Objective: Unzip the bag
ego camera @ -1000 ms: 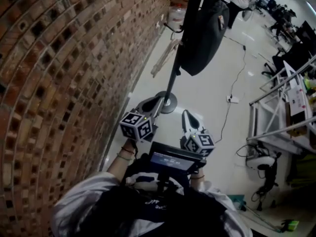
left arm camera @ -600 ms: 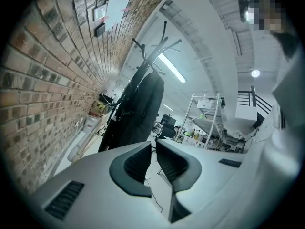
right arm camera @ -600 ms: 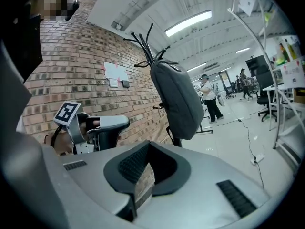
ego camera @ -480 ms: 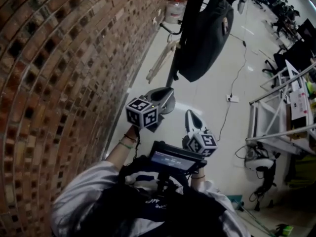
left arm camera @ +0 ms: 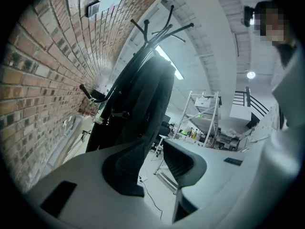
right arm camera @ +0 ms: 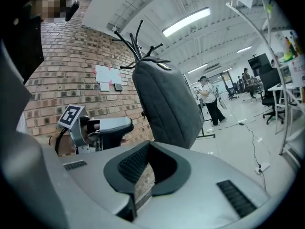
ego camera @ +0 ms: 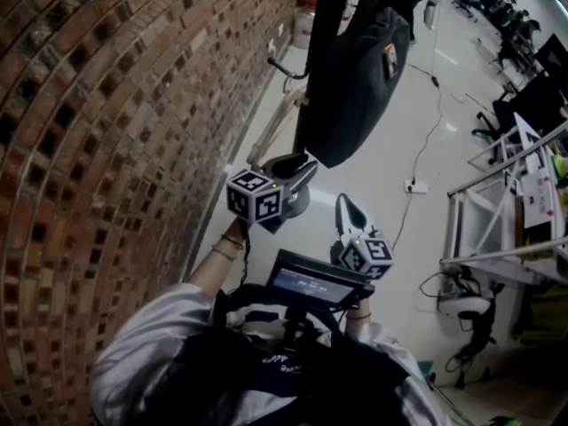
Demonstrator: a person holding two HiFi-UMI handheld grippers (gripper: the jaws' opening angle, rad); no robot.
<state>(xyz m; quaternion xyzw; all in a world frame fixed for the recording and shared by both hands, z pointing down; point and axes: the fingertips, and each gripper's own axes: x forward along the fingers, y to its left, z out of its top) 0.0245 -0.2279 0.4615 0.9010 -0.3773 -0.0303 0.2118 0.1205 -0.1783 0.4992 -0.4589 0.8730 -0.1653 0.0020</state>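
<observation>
A dark grey bag [ego camera: 351, 87] hangs from a black coat stand [ego camera: 321, 16] beside the brick wall. The bag [left arm camera: 143, 104] fills the middle of the left gripper view, and the same bag [right arm camera: 164, 104] hangs just ahead in the right gripper view. My left gripper [ego camera: 300, 167] is held under the bag's lower edge. Its jaws have just been opening and now stand wide, with nothing between them. My right gripper [ego camera: 344, 208] is lower and to the right, short of the bag, its fingertips together on nothing. No zip shows in any view.
The brick wall [ego camera: 133, 131] runs along the left. The stand's round base [ego camera: 297, 204] sits on the floor behind the left gripper. A cable and power strip [ego camera: 414, 185] lie to the right, before a metal rack [ego camera: 497, 211]. A person [right arm camera: 209, 99] stands far off.
Both grippers have moved forward towards the hanging bag, which now looks nearer and larger. The left gripper's jaws have gone from together to wide apart.
</observation>
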